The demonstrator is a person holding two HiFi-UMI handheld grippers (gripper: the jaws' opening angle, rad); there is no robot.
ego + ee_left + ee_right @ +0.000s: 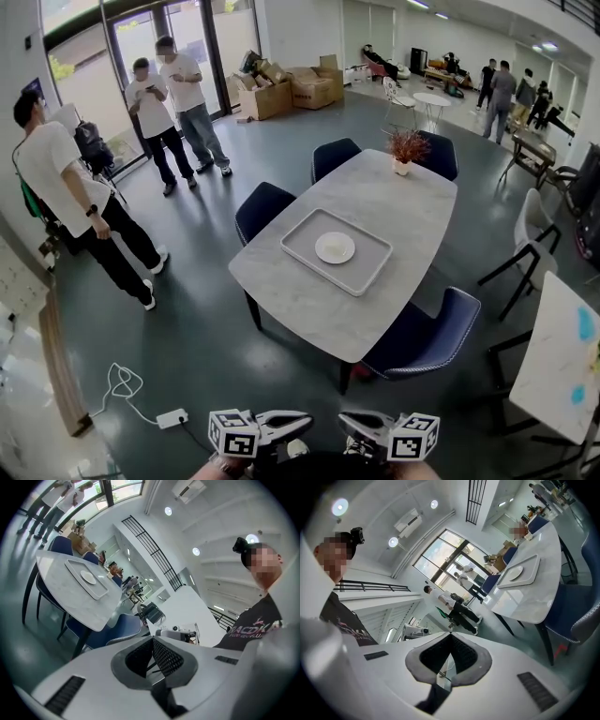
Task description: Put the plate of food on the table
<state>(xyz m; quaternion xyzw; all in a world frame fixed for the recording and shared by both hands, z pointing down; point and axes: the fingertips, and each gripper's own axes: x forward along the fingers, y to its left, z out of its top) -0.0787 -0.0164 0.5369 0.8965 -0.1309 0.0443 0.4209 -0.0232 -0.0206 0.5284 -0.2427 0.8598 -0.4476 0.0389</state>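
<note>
Pale grey stone-look table (309, 319) running from 7 to 1 o'clock in the head view, with a shallow grey rectangular tray (367, 261) lying near its middle (a round white plate (335, 247) resting at the tray's centre) and a small white pot of reddish plant (407, 150) upright at its 1 o'clock end.

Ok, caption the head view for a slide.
Left hand-held gripper and right hand-held gripper, both shut, face a table whose tray holds a plate.

Open office hall: marble table (309, 302), blue chairs (427, 339), cardboard boxes (315, 90), bystanders (180, 101).
</note>
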